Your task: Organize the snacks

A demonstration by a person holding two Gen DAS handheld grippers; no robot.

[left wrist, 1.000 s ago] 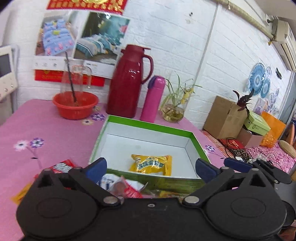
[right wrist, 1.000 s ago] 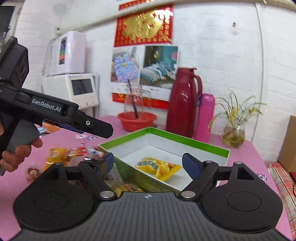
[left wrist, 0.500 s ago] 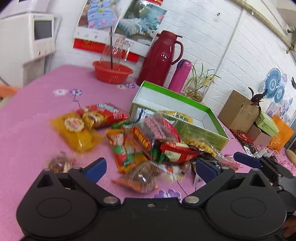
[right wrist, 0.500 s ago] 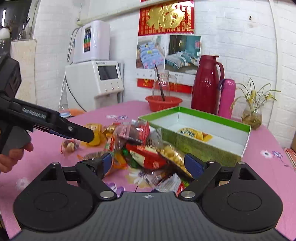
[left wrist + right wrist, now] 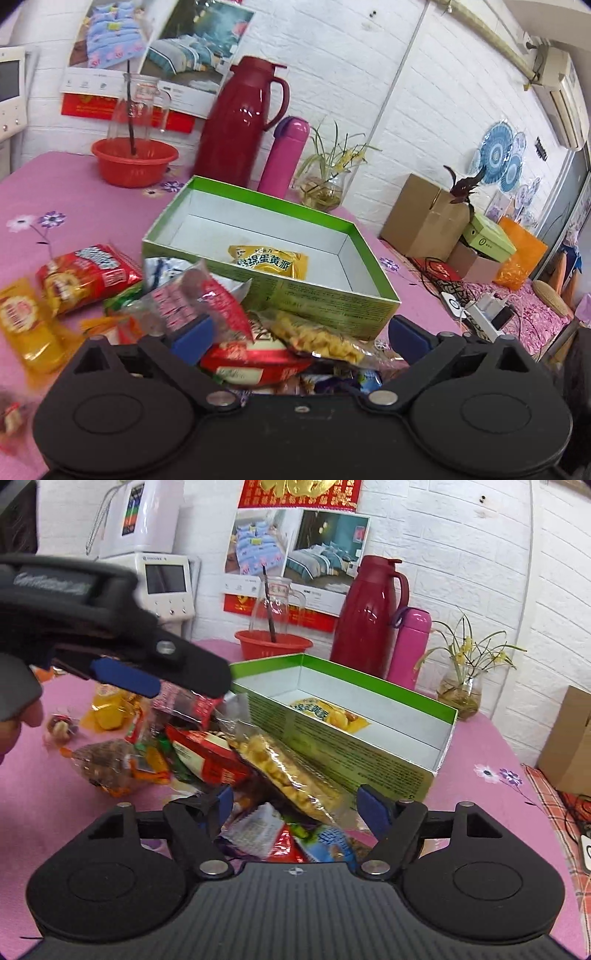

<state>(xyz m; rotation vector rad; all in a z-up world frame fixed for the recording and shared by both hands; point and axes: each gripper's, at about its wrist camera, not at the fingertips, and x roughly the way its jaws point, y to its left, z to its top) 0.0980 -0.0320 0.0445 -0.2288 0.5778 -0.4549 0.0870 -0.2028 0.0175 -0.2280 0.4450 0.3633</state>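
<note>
Just in front of the green box, both the left gripper and right gripper hung spread wide and empty over the snack heap, where singling out one top packet looked wiser than raking several.

We see the left gripper low in its own frame, jaws spread wide, blue pads well apart. The right gripper sits bottom centre of its frame, likewise spread. In the right view's upper left, the left gripper's finger points right; a hand grips its handle at the left edge.
</note>
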